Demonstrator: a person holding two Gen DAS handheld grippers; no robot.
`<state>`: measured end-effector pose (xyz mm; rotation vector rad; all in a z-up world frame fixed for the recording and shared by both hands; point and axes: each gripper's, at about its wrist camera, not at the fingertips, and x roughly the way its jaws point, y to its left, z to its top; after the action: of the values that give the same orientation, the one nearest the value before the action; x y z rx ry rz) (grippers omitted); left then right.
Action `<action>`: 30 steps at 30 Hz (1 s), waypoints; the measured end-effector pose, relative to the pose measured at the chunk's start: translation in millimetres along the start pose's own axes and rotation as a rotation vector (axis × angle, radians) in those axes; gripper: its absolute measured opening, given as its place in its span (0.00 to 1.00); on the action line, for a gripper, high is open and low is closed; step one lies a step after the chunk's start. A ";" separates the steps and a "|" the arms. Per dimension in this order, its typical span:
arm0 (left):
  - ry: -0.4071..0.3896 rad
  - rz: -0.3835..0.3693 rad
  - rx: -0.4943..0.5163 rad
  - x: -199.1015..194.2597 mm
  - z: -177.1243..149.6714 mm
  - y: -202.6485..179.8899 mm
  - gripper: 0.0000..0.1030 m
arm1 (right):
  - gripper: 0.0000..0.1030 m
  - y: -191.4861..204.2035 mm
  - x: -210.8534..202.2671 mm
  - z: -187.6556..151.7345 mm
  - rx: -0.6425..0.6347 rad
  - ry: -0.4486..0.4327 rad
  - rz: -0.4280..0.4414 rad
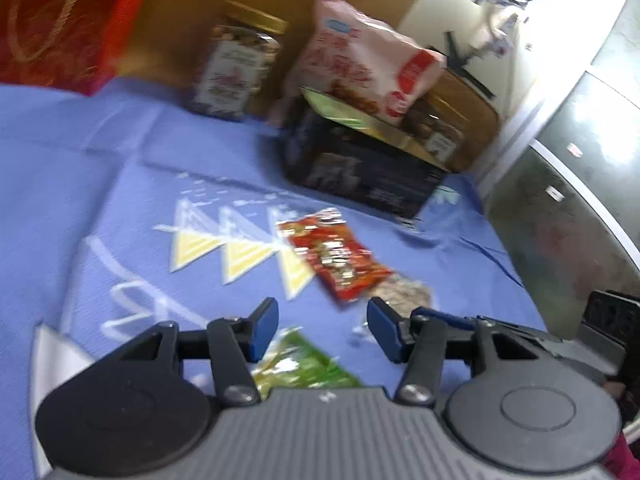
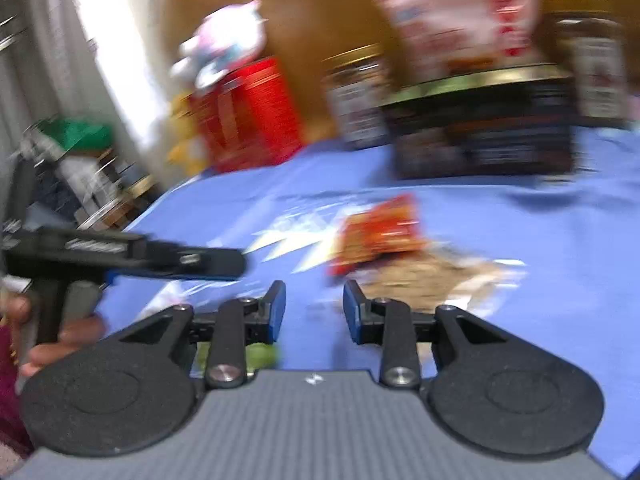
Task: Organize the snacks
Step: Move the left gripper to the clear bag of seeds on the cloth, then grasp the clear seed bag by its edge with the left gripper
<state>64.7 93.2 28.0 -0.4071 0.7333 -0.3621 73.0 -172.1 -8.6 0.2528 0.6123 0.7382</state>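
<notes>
Hovering over the blue printed tablecloth (image 1: pixel 100 168), both tools sit low and empty, so the step in hand looks like choosing which loose packet to collect. The left gripper (image 1: pixel 323 326) has its blue-padded jaws spread apart with nothing between them; the right gripper (image 2: pixel 314 316) likewise stands parted and bare.

The loose snacks lie just ahead. In the left wrist view, a small red foil snack packet (image 1: pixel 334 254) lies flat at about twelve o'clock from the jaws, tilted diagonally, with a clear packet of pale brown crumbly snack (image 1: pixel 404 290) touching its far end at one o'clock. A green foil packet (image 1: pixel 304 364) lies under the gripper body at six o'clock, partly hidden.

Well beyond, at twelve to one o'clock, stands the gathering place as I judge it: a black rectangular carton (image 1: pixel 360 168) with a large white-and-red snack bag (image 1: pixel 360 60) leaning into it, a clear gold-lidded jar of nuts (image 1: pixel 236 64) at eleven o'clock, and a red gift box (image 1: pixel 60 16) at ten o'clock.

The next move probably calls for dropping the jaws flat around the red packet's thin edge, since it hugs the cloth and offers little to pinch.

Motion blur smears every label; printing shows on the bag, jar and carton, but no word or brand can be read.
</notes>
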 end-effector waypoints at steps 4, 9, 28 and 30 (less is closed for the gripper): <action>0.065 -0.042 0.060 27.4 0.9 -24.3 0.49 | 0.34 -28.1 -23.7 -6.3 0.076 -0.033 -0.105; 0.117 -0.047 0.089 57.8 -3.6 -43.1 0.52 | 0.34 -46.4 -32.1 -16.8 0.121 -0.020 -0.140; 0.112 -0.330 -0.135 78.3 19.5 -53.0 0.57 | 0.36 -53.6 -41.6 -24.2 0.081 -0.048 -0.151; 0.118 -0.369 -0.137 81.2 21.1 -55.9 0.58 | 0.40 -49.3 -39.5 -24.4 0.042 -0.046 -0.165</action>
<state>125.6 13.1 22.8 -0.6582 0.8007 -0.6896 62.7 -234.9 -31.8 0.2542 0.5982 0.5596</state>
